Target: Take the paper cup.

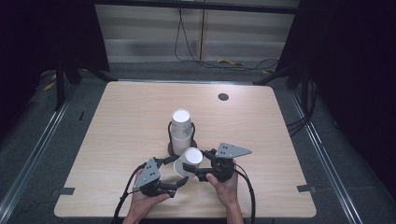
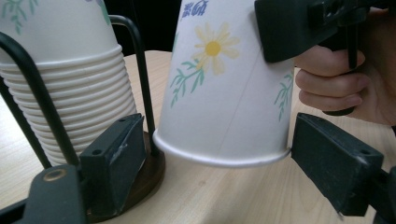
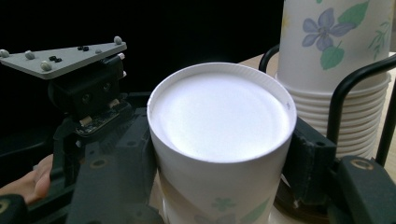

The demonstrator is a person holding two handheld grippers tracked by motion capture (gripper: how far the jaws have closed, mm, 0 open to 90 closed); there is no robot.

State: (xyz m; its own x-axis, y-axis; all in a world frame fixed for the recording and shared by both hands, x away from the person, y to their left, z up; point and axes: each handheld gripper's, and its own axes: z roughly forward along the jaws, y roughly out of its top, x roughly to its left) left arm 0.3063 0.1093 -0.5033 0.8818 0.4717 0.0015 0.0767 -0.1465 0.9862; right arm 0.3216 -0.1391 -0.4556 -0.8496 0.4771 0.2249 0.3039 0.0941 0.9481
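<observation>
The table [image 1: 140, 121] is a pale wood top, and all places below are given from the stack of paper cups [image 1: 181, 133] standing near its centre. The stack is upside down, rims downward, white bases up, inside a black wire holder [image 1: 170, 140] on a dark round base; floral print shows on the cup walls. A small dark round fitting [image 1: 223, 97] sits in the table top well beyond the stack, toward the far right.

The right hand-held gripper [image 1: 190, 168] lies just in front of the stack and a little to its right, in the person's right hand [image 1: 224, 184]. Its jaws are closed on the upper wall of a single paper cup [image 1: 187, 162], one jaw on each side, as the right gripper view confirms [image 3: 219, 140]. This cup is inverted and tilted, just beside the stack and apart from it; the left gripper view shows its rim [image 2: 219, 161] lifted clear of the table on the side nearer the stack.

The left hand-held gripper [image 1: 180, 183] is in front of the stack and to its left, in the person's left hand [image 1: 147, 200]. Its jaws stand wide on either side of the held cup's rim; the one next to the holder is clear of the cup, and whether the other just touches the rim cannot be told
</observation>
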